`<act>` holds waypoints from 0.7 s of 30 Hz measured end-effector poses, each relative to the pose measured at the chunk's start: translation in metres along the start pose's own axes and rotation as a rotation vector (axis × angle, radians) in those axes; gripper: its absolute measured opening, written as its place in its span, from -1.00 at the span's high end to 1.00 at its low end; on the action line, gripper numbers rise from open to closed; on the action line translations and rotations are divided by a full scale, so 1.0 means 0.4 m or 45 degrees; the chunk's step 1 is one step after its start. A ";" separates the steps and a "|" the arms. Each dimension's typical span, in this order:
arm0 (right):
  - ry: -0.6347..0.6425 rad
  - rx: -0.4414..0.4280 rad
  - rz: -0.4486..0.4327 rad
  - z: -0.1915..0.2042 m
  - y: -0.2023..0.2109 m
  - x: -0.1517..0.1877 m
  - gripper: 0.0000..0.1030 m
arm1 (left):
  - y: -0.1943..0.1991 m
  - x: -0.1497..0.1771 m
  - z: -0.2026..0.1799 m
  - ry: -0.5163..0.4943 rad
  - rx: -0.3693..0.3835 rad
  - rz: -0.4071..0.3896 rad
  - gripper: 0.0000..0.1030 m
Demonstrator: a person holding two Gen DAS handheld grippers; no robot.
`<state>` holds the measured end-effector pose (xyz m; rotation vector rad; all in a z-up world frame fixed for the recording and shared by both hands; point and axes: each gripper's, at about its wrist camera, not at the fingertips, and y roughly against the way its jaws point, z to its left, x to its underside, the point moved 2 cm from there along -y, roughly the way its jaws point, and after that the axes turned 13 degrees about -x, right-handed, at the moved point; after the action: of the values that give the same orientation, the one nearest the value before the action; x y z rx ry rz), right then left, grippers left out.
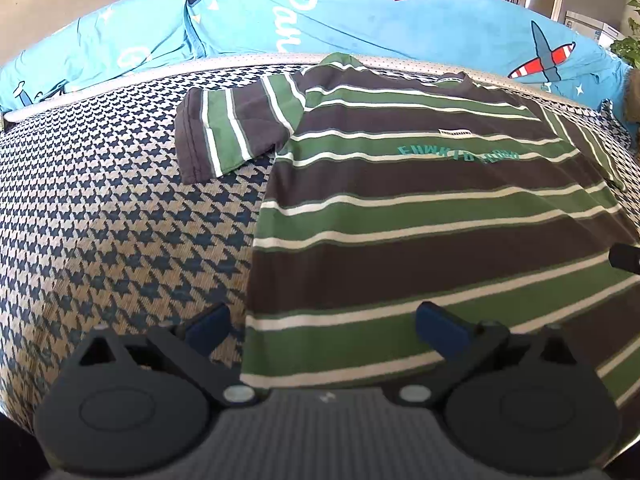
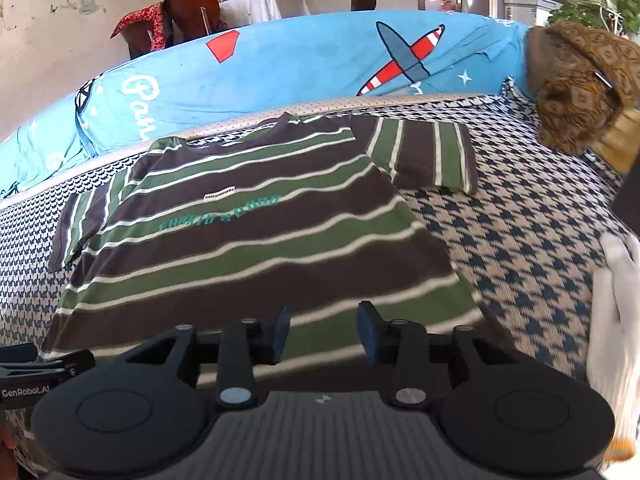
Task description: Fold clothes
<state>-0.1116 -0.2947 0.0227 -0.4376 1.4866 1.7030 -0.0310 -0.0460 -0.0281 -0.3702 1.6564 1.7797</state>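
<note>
A green, dark grey and white striped T-shirt (image 1: 420,208) (image 2: 248,240) lies flat, front up, on a houndstooth-patterned bed cover (image 1: 120,220) (image 2: 520,248). Both sleeves are spread out. My left gripper (image 1: 324,328) is open wide above the shirt's lower left corner, with the hem edge between its blue pads. My right gripper (image 2: 324,332) is open over the shirt's bottom hem, nothing held. The tip of the right gripper (image 1: 624,260) shows at the right edge of the left wrist view. The left gripper (image 2: 36,364) appears at the lower left of the right wrist view.
A blue quilt (image 1: 360,20) (image 2: 300,64) with plane prints runs along the far side of the bed. A brown patterned cushion (image 2: 580,84) sits at the far right. A white cloth (image 2: 616,320) lies at the right edge. Chairs and a table stand beyond.
</note>
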 end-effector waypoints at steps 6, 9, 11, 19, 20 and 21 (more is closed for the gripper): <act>-0.047 0.008 0.017 -0.039 -0.028 -0.041 0.19 | -0.017 -0.028 0.000 0.002 -0.031 -0.007 -1.00; -0.100 0.013 0.019 -0.061 -0.037 -0.054 0.18 | -0.030 -0.044 0.004 0.018 -0.040 0.002 -1.00; -0.130 0.017 0.019 -0.075 -0.042 -0.062 0.18 | -0.039 -0.055 0.007 0.030 -0.053 0.004 -1.00; -0.136 0.019 0.004 -0.091 -0.055 -0.088 0.16 | -0.076 -0.107 0.027 0.086 -0.105 -0.006 -1.00; -0.133 0.020 0.003 -0.092 -0.057 -0.091 0.16 | -0.080 -0.115 0.031 0.095 -0.112 -0.009 -1.00; -0.131 0.021 0.002 -0.092 -0.061 -0.095 0.16 | -0.085 -0.123 0.036 0.104 -0.121 -0.011 -1.00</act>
<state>-0.0793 -0.3432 0.0248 -0.3344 1.4260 1.6880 0.0300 -0.0469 -0.0217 -0.4981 1.6274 1.8635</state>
